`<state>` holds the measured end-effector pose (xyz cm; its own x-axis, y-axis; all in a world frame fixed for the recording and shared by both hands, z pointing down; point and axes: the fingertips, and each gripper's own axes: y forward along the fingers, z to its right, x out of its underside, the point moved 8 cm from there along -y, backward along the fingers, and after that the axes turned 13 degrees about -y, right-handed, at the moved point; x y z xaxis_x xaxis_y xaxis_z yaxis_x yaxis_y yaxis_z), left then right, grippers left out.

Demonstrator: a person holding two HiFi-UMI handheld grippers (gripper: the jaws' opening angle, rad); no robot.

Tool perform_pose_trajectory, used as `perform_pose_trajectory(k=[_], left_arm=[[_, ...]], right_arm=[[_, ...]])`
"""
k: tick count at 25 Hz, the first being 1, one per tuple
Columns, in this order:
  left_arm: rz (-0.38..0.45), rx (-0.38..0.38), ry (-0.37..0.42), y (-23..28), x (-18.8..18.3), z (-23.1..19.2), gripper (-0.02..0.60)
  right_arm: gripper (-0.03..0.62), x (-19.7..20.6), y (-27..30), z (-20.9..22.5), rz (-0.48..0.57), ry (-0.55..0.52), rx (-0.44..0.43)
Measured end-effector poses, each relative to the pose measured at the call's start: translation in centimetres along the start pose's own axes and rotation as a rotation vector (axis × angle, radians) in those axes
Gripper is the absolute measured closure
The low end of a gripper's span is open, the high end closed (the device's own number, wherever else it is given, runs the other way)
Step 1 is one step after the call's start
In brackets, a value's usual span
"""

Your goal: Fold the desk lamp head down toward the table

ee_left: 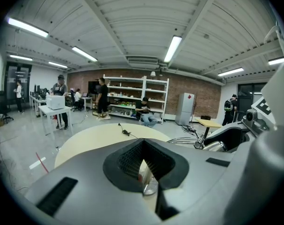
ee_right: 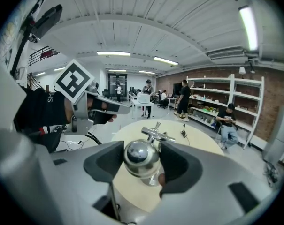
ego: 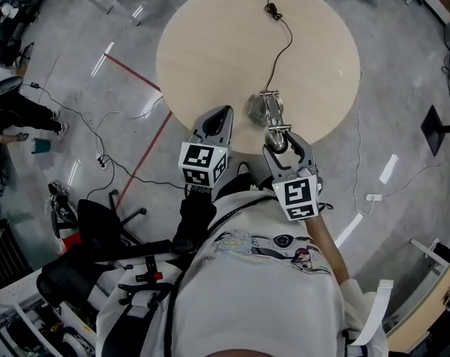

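A chrome desk lamp stands near the front edge of the round beige table (ego: 210,43). Its base (ego: 255,111) sits on the tabletop, with the arm joint (ego: 271,95) above it. My right gripper (ego: 278,135) is shut on the rounded chrome lamp head (ee_right: 140,157), which fills the gap between its jaws. The arm joint (ee_right: 157,134) shows just beyond the head. My left gripper (ego: 222,113) hovers just left of the base, its tips together and holding nothing. In the left gripper view the lamp arm (ee_left: 197,142) lies to the right.
The lamp's black cord (ego: 283,43) runs across the table to a plug (ego: 272,10) at the far side. A black office chair (ego: 98,225) and floor cables (ego: 98,125) lie to the left. People, desks and shelves (ee_left: 132,95) stand far behind.
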<state>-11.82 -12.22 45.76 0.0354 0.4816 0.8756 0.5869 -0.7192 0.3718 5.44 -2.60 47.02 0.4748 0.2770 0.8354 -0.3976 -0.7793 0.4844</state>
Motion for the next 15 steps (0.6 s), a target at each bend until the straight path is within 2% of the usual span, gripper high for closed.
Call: perform_pose_trajectory(k=[15], left_arm=[[-0.028,0.000,0.005,0.0,0.3,-0.2,0.580]], right_arm=[[0.344,1.5,0.3,-1.1,-0.076,-0.024,0.003]])
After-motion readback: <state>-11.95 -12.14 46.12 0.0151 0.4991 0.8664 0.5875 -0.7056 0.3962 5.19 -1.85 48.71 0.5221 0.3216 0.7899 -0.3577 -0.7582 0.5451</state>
